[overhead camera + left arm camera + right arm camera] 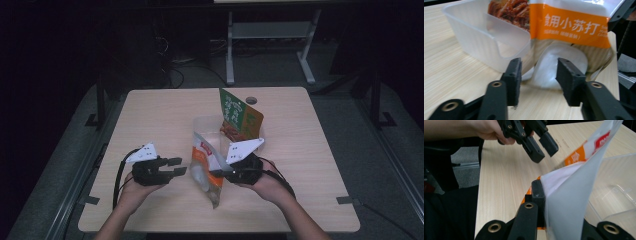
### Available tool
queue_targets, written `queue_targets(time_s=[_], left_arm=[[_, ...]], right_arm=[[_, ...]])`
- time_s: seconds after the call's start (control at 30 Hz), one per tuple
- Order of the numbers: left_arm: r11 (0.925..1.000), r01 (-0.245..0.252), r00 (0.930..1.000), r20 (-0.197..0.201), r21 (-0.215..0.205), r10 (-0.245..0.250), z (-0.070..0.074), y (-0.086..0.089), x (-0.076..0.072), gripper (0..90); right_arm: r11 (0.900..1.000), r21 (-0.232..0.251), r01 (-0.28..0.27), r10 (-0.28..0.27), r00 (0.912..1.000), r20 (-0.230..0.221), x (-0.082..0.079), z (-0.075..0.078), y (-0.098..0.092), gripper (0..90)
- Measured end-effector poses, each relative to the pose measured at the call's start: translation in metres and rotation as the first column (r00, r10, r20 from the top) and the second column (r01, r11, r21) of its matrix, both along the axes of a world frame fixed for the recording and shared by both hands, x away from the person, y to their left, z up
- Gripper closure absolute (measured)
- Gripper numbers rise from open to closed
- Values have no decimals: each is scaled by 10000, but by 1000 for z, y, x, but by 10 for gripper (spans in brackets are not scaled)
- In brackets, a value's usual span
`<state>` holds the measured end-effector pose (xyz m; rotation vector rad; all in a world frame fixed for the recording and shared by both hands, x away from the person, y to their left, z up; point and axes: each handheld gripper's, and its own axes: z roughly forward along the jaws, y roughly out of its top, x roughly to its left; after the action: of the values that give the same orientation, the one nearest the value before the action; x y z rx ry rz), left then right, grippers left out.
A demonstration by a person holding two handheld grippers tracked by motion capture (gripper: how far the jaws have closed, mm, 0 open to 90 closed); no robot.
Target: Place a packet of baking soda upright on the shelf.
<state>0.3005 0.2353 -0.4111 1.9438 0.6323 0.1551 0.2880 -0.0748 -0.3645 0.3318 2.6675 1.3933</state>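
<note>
An orange-and-white pouch (204, 167) with white powder in its bottom stands tilted on the table, leaning on a clear plastic tub (204, 125). My right gripper (218, 173) is shut on the pouch's edge; in the right gripper view the pouch (571, 195) hides one jaw of that gripper (543, 188). My left gripper (181, 166) is open just left of the pouch, not touching it. Seen from the left gripper (539, 67), the pouch (569, 27) lies straight ahead of the jaws. That gripper (546, 153) appears open from the right gripper view too.
A green-and-orange snack bag (241, 117) stands inside the tub (474, 32), its reddish print (509, 10) visible through the wall. The tub (616, 185) sits mid-table. Bare wood lies left and right of the hands. A desk frame (270, 45) stands beyond the far edge.
</note>
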Motion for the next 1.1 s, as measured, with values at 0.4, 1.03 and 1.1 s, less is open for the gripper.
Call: queue_targets(time_s=[0.4, 1.03, 1.1], left_arm=[[9979, 219, 9974, -703, 606, -176, -11, 10, -10, 366], [9893, 588, 9924, -1152, 1332, -435, -27, 9, -14, 250], [9887, 626, 9917, -1195, 1362, -463, -28, 8, -14, 250]], right_arm=[[9994, 218, 281, -294, 9975, 637, 1, 27, -14, 900], [9939, -317, 1059, -1008, 9859, 1334, 35, 63, -13, 900], [9932, -473, 1066, -988, 9845, 1447, 41, 66, -10, 900]])
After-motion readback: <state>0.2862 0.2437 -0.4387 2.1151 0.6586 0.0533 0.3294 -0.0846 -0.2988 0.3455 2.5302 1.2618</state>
